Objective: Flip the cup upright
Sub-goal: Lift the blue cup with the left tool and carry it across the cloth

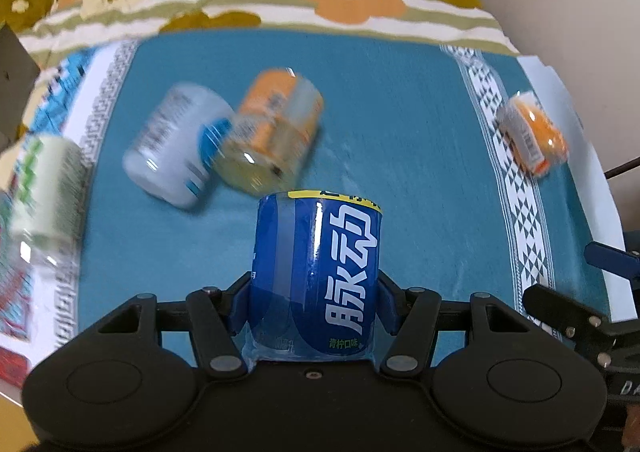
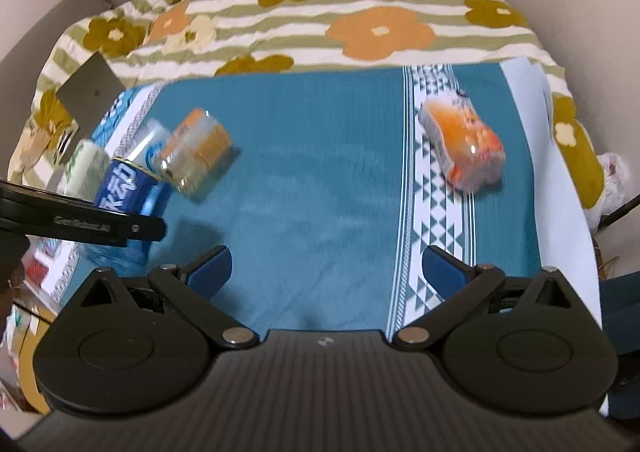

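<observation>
My left gripper (image 1: 316, 308) clamps the blue labelled plastic cup (image 1: 316, 276) mid-wall, above the teal cloth (image 1: 420, 171); light, thin-walled, slick, so squeeze gently. My right gripper (image 2: 326, 266) hangs wide open, empty.

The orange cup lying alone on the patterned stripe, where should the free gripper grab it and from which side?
Likely across the orange cup's round middle, coming from above with the open right gripper. It lies on its side, clear of the others, so its curved flanks are exposed.
</observation>
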Demonstrator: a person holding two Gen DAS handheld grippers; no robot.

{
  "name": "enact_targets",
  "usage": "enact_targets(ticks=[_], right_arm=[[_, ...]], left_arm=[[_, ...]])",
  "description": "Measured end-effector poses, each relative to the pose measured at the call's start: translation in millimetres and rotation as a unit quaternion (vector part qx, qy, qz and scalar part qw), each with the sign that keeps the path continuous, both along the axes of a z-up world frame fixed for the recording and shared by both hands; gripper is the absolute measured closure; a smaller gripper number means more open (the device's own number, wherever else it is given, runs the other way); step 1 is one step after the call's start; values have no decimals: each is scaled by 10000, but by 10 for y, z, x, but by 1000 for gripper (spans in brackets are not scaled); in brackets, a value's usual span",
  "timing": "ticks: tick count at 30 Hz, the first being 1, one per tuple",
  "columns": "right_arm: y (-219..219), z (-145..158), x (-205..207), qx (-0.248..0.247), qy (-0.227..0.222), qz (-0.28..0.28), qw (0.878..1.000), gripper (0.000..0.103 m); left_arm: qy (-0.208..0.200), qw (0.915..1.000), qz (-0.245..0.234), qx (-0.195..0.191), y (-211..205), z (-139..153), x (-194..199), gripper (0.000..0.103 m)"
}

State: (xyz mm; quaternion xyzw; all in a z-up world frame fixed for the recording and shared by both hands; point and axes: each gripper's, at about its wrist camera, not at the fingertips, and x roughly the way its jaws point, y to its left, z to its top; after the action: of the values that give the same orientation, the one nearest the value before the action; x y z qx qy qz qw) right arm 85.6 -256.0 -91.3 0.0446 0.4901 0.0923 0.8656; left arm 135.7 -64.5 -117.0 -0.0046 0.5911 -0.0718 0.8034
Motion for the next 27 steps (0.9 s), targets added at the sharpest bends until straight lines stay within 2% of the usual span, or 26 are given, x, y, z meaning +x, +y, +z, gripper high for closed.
enact_targets(ticks=[9, 16, 17, 19, 20, 21, 27], right_arm=[[-200, -188, -65, 20, 228, -49, 9997, 0], [-255, -204, -76, -9, 248, -76, 9997, 0], [-258, -198, -76, -6, 249, -81, 9997, 0], [-273, -193, -75, 8, 246, -92, 9997, 0], [-276, -191, -76, 9, 243, -99, 9997, 0], [-281, -190, -75, 10, 241, -109, 9996, 0], [-300, -180, -84, 15, 236, -151, 9996, 0]], left_arm=[[209, 9997, -13, 141, -250, -309, -5, 38], [207, 9996, -34, 202, -290, -340, -10, 39], [211, 9996, -46, 203, -292, -342, -8, 37], [198, 9995, -60, 240, -306, -330, -3, 27], [156, 9995, -77, 279, -309, -321, -8, 17], [101, 9994, -102, 311, -316, -307, -11, 13], [18, 9991, -203, 376, -346, -256, -13, 11]])
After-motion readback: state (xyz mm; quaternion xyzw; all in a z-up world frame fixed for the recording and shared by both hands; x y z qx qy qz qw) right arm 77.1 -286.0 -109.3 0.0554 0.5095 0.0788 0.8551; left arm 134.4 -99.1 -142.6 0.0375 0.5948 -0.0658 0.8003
